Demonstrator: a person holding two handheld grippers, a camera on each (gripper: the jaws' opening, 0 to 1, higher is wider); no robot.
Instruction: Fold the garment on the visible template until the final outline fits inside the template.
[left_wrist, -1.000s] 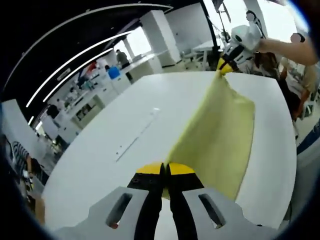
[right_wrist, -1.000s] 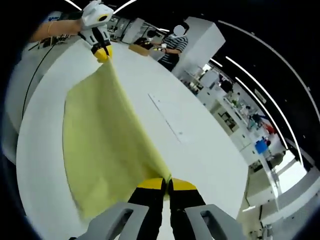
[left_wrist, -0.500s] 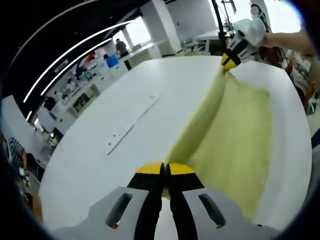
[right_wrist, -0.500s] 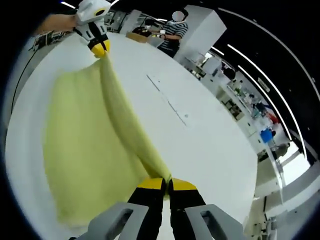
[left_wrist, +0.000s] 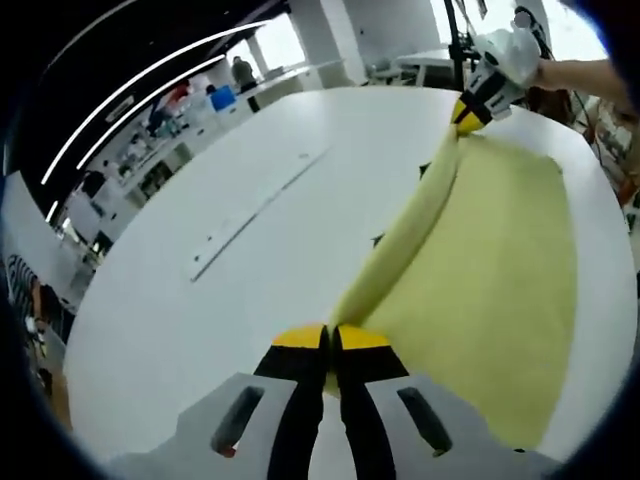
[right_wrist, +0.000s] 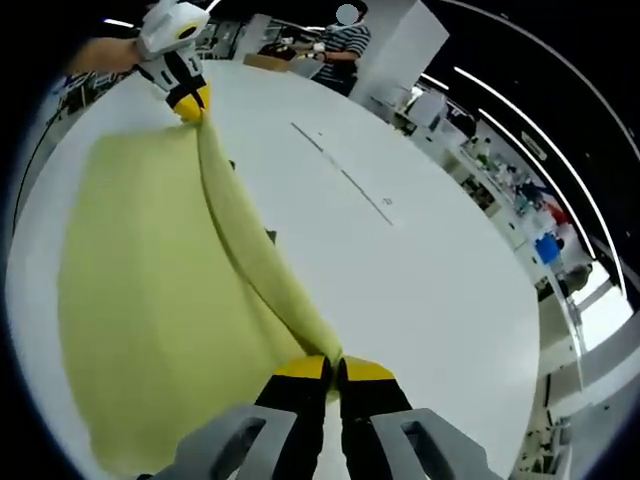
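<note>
A pale yellow garment (left_wrist: 480, 270) lies spread on the white table (left_wrist: 200, 320), with one edge lifted and stretched taut between the two grippers. My left gripper (left_wrist: 331, 340) is shut on the near corner of that edge. At the far corner, my right gripper (left_wrist: 468, 114) is held by a hand. In the right gripper view, my right gripper (right_wrist: 335, 368) is shut on its corner of the garment (right_wrist: 140, 300), and the left gripper (right_wrist: 189, 98) pinches the far one. Small dark marks (left_wrist: 378, 240) (right_wrist: 270, 235) show on the table beside the raised edge.
A long thin seam (left_wrist: 250, 215) (right_wrist: 345, 180) runs across the table beyond the garment. A person in a striped top (right_wrist: 335, 40) stands past the far table edge. Benches with lab clutter (left_wrist: 170, 140) line the room behind.
The raised edge has come down lower and more of the garment now lies flat on the table. Both grippers keep their hold on the corners.
</note>
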